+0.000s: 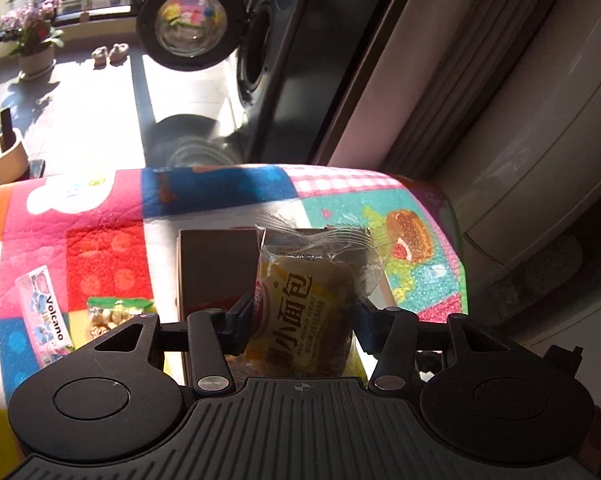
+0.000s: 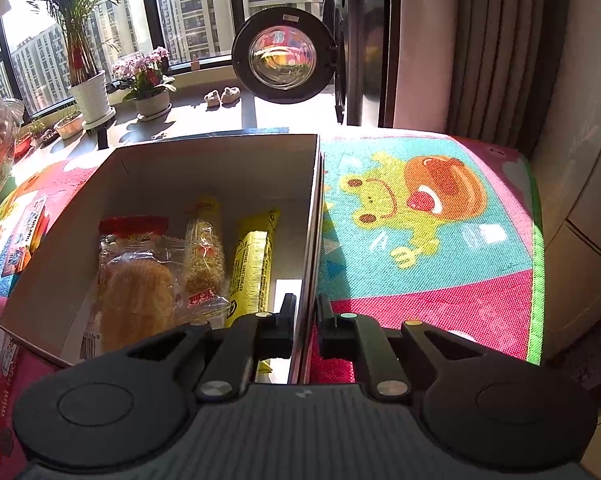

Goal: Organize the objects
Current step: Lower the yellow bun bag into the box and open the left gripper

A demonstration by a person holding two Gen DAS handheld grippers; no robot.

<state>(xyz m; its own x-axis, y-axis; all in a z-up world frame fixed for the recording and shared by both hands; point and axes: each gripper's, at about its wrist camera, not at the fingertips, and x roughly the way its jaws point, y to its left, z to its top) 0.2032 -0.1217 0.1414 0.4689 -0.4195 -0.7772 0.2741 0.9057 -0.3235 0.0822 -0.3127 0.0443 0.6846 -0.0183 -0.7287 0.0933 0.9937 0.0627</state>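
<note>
Inside the cardboard box (image 2: 220,176), three snack packets (image 2: 204,264) already lie. Right gripper (image 2: 304,316) jaws are clenched on the box's right wall. Left gripper (image 1: 300,320) jaws grasp a mini bread packet (image 1: 296,304) above the box. Left on the colourful surface (image 1: 100,240): Volcano pack (image 1: 46,312) and nut bag (image 1: 114,316).

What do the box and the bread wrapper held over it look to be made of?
Box: thin cardboard, matte, judging by its flat grey-brown walls and sharp folded edges. Bread wrapper: glossy clear plastic film, partly printed yellow, with a crimped zigzag seal and sun glints; the left gripper holds it.
</note>
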